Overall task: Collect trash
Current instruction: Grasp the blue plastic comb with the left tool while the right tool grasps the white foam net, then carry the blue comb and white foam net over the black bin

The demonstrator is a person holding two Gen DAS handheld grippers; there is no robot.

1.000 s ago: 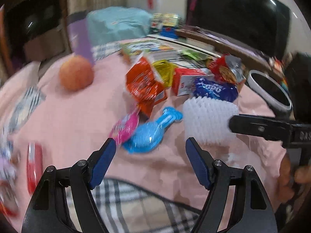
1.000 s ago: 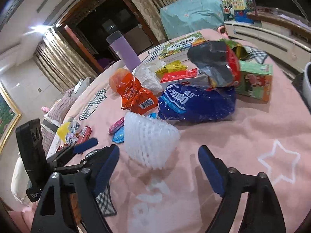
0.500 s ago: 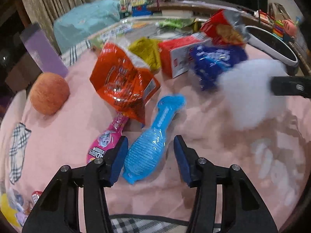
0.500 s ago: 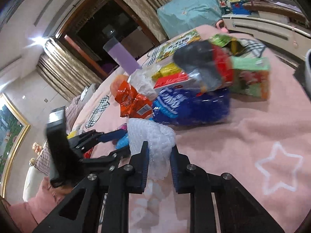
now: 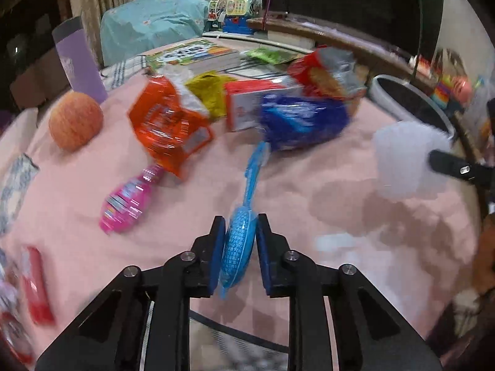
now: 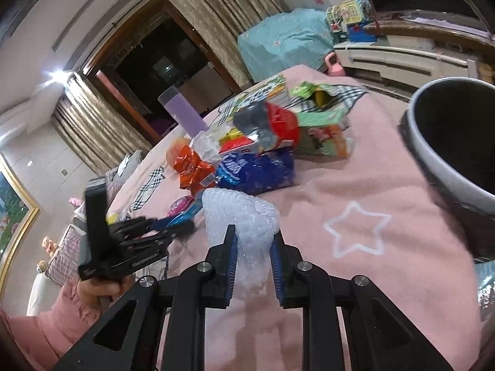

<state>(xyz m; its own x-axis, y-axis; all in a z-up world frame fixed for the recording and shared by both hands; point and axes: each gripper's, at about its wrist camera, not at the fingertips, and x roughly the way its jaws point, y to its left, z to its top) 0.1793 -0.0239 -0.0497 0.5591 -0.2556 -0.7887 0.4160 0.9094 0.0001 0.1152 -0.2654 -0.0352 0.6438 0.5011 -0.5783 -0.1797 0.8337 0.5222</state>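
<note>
White foam net pinched in right hand-held gripper may spring free short of the bin; left hand-held gripper, closing on blue wrapper, holds it edge-on and it could slip.

**Lighting and image quality, both wrist views**

Indoor artificial light, moderate, warm. Right wrist view: ceiling lamp flares white at upper left, with a streak of glare on the wall below it. Doorway beyond is dark. Soft shadows fall on the pink cloth in the left wrist view. Motion blur smears the snack wrappers and the white foam net; gripper frames stay sharp. Strong fisheye bending; black vignette at all corners. Dark screen shows faint reflections.
</note>
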